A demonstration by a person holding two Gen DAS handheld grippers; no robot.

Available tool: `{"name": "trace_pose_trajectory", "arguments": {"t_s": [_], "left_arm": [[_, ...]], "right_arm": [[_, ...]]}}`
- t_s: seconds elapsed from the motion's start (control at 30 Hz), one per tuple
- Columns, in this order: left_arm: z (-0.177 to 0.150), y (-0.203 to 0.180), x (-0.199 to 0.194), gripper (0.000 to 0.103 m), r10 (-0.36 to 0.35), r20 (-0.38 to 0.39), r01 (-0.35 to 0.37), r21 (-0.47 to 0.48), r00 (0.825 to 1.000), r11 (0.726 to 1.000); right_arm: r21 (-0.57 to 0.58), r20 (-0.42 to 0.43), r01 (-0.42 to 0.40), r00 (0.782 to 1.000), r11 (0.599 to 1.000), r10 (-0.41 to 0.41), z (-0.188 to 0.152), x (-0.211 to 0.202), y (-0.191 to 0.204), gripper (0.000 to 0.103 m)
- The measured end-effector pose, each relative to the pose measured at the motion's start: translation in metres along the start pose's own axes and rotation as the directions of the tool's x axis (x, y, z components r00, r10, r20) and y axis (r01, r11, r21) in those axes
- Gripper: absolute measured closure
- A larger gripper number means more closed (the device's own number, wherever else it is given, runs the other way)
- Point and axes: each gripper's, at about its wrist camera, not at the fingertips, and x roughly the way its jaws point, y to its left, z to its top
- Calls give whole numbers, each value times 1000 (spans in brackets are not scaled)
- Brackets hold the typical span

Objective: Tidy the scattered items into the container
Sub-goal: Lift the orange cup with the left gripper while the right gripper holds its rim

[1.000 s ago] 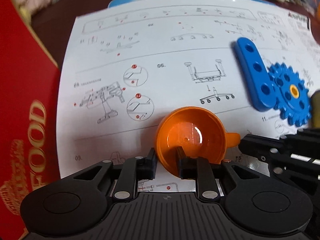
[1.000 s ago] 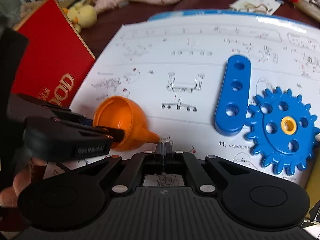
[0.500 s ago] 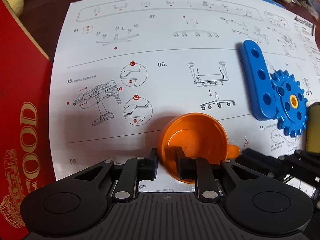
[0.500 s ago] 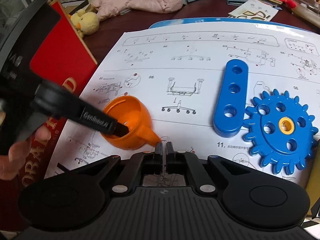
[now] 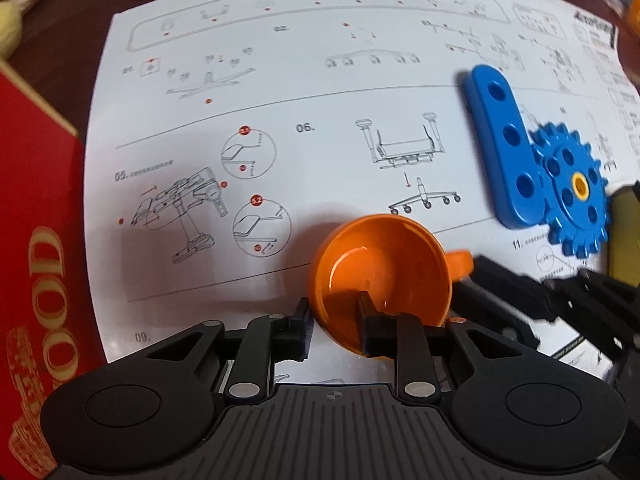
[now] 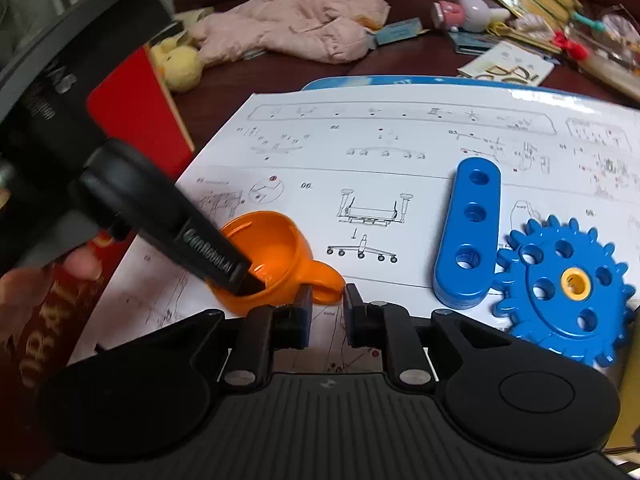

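An orange toy cup (image 5: 380,276) with a small handle is held over the white instruction sheet (image 5: 304,92). My left gripper (image 5: 334,328) is shut on the cup's rim, one finger inside and one outside. The cup also shows in the right wrist view (image 6: 272,256), with the left finger (image 6: 208,256) dipping into it. My right gripper (image 6: 326,312) is open, its jaws apart just below the cup's handle (image 6: 326,284). A blue three-hole bar (image 6: 470,232) and a blue gear (image 6: 566,288) with a yellow hub lie on the sheet to the right.
A red box (image 5: 36,240) printed "FOOD" lies at the left edge of the sheet. A pink cloth (image 6: 296,24), a yellow plush (image 6: 180,62) and scattered small items (image 6: 520,20) lie on the dark surface behind. A blue edge (image 6: 400,80) shows under the sheet's far side.
My right gripper has opened from shut. The left gripper has lifted and tilted the cup slightly while still holding its rim.
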Motion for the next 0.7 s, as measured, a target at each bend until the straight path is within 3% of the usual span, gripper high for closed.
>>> {"name": "trace_pose_trajectory", "arguments": {"t_s": [0.2,0.33,0.57,0.7], "left_arm": [[2,-1,0,80,-9,5,8,39,1000,999],[4,4,0,77,6,27,-7,22,1000,1000],[3,-2,-1,74,-3,40,-2,127,999,992],[4,4,-2,73,-30,38,25,121,999,992]], "right_arm": [[46,-27,-32,999,998,33,11,10,-12,84],[-5,-1,-23,1000,1000,23,14,6,-12,82],[-54,21,-24,999,998,26,15,15,-9,82],[-54,39,-58,997,997,60,16,18,-16,81]]}}
